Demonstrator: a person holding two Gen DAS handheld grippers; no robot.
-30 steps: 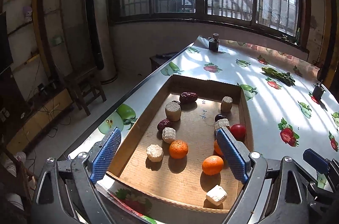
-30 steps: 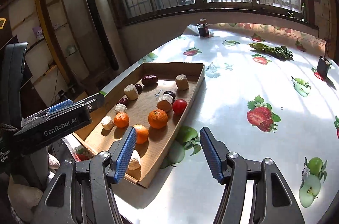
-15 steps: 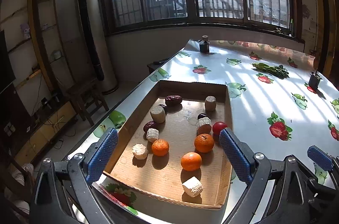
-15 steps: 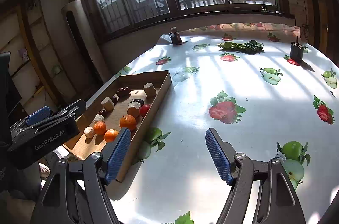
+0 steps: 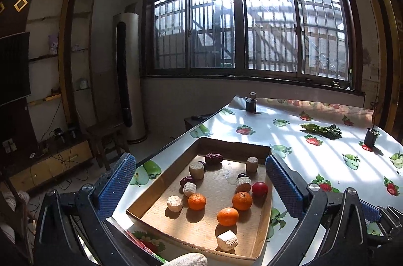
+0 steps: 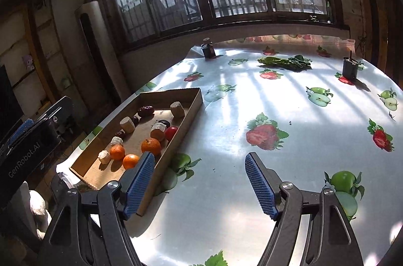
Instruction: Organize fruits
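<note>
**Both jaws empty over fruit tray**

My left gripper (image 5: 199, 186) jaws had just been opening, wide, nothing gripped, cardboard tray (image 5: 161, 186) between them. My right gripper (image 6: 199, 184) jaws stood apart, empty, over the desk (image 6: 289, 100). Three oranges (image 5: 227, 216), red fruit (image 5: 259, 188), dates (image 5: 213, 158) lay inside the tray.

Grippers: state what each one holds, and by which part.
Nothing. The left gripper and right gripper have both just been opening, with nothing between their pads.

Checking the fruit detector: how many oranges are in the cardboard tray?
3, all in the near half of the cardboard tray: left orange beside a pale chunk, right orange by the red fruit, and the nearest orange. None looks hidden.
</note>
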